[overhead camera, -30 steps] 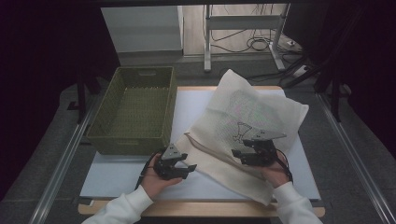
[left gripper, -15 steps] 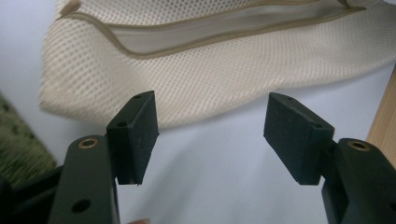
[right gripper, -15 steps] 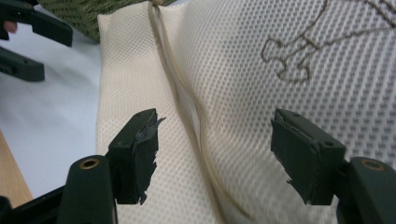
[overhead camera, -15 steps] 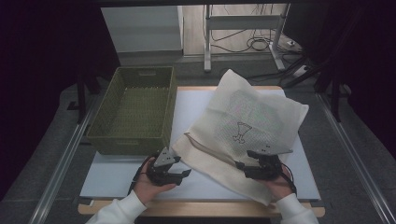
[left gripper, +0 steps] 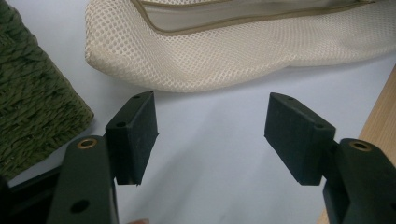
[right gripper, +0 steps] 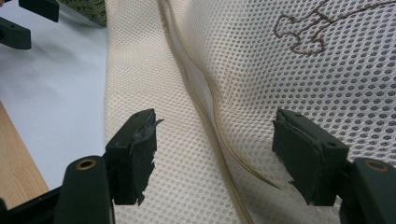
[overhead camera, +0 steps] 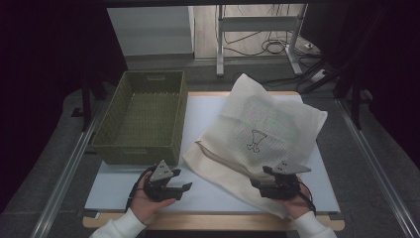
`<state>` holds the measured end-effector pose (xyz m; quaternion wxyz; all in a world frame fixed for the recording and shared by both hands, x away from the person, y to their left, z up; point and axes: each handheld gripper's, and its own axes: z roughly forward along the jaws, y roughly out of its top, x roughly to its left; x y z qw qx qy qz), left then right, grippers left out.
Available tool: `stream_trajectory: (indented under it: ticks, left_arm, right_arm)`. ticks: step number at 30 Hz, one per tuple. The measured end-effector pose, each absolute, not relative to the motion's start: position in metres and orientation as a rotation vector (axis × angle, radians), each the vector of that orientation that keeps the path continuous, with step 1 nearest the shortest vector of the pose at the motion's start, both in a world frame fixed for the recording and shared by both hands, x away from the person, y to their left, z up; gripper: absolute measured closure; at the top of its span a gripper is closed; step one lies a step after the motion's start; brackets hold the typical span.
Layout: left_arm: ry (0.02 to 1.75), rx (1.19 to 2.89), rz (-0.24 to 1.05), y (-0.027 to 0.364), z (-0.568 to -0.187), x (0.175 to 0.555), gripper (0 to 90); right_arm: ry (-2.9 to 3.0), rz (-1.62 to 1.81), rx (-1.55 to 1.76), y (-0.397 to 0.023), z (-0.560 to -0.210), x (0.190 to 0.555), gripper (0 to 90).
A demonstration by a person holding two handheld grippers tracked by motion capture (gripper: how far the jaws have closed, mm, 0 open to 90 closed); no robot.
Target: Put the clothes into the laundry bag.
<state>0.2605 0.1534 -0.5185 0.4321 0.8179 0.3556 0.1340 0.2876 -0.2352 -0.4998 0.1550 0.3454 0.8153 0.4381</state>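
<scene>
A cream mesh bag (overhead camera: 267, 119) with a small embroidered figure lies on the white table top, right of centre. My left gripper (overhead camera: 182, 191) is near the front edge, just left of the bag's near corner. Its jaws have just been opening. In the left gripper view it (left gripper: 212, 116) stands open over bare table with nothing between the pads, and the bag's edge (left gripper: 224, 60) lies just beyond them. My right gripper (overhead camera: 260, 178) hovers over the bag's near part. It (right gripper: 215, 130) is open, with the mesh (right gripper: 187, 186) and its tan trim seam below the gap.
A green woven basket (overhead camera: 136, 151) stands at the left of the table, close behind my left gripper, and looks empty. Its corner (left gripper: 32, 102) is at the left of the left gripper view. The wooden table edge (overhead camera: 213, 222) runs along the front.
Both hands have drawn back toward the near edge. The left gripper has come away from the bag's corner and its jaws have widened. The right gripper now sits lower on the bag.
</scene>
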Motion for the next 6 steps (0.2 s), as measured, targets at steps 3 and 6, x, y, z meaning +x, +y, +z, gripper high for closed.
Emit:
stream_trajectory:
  ticks: [3,6]
  left_arm:
    - [0.883,2.036,0.337,0.1540,-0.5179,0.2609,33.7]
    - [0.889,2.032,0.335,0.1551,-0.5178,0.2615,33.7]
  right_arm:
    - [2.335,1.252,0.985,-0.2346,-0.4999,0.2878,30.9]
    - [2.335,1.249,0.986,-0.2348,-0.4999,0.2880,30.9]
